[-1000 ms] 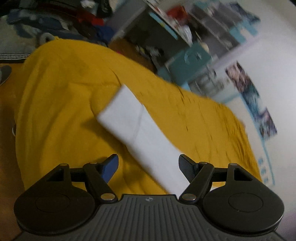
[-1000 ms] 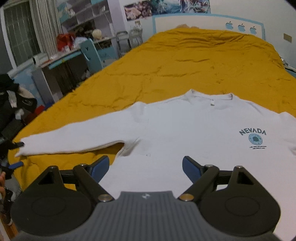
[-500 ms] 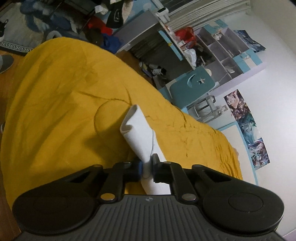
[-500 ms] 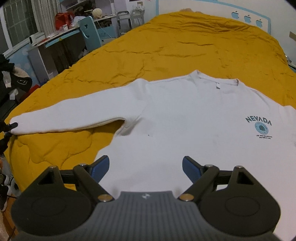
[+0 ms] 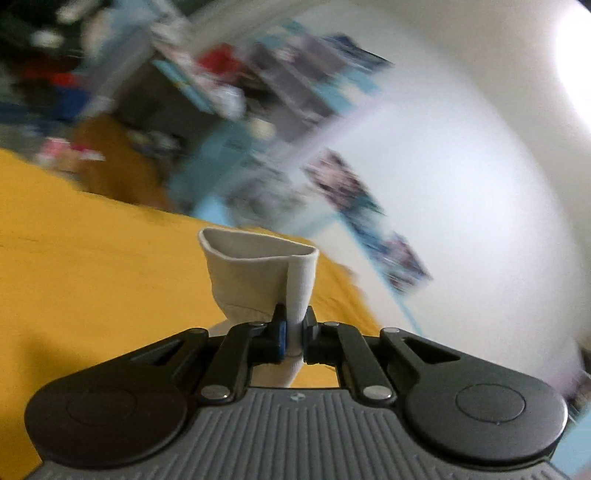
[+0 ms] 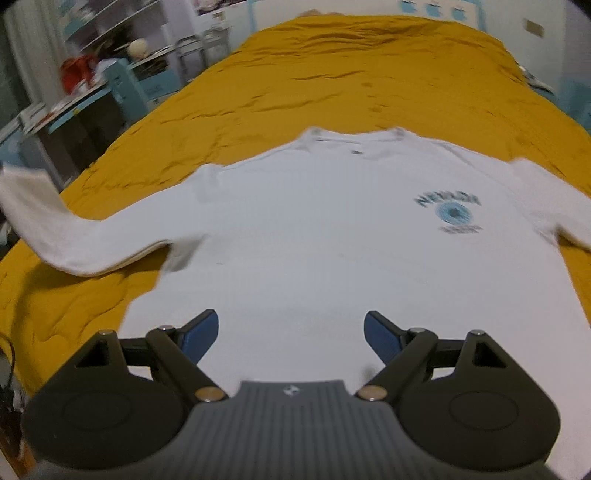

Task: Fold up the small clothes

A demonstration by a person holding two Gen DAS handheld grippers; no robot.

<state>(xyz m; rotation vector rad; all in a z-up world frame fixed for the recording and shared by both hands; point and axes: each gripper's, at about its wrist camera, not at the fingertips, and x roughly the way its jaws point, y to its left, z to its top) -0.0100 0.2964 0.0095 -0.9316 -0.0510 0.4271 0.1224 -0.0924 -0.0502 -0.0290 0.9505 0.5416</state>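
Note:
A white sweatshirt [image 6: 332,240] with a blue NEVADA print [image 6: 448,212] lies face up on the yellow bedspread [image 6: 369,74]. Its left sleeve [image 6: 48,229] is lifted off the bed at the cuff end. In the left wrist view my left gripper [image 5: 293,334] is shut on that sleeve cuff [image 5: 258,273], which stands up above the pads with its mouth gaping. My right gripper [image 6: 291,330] hovers open over the lower body of the sweatshirt, nothing between its fingers.
A desk with a blue chair [image 6: 125,88] and shelves [image 6: 110,26] stands along the bed's left side. Posters [image 5: 347,181] hang on the white wall. The far half of the bedspread lies bare beyond the sweatshirt's collar [image 6: 354,138].
My left gripper closed on the sleeve cuff and lifted it up off the bed, swinging toward the wall. My right gripper moved forward and lower over the sweatshirt, still open.

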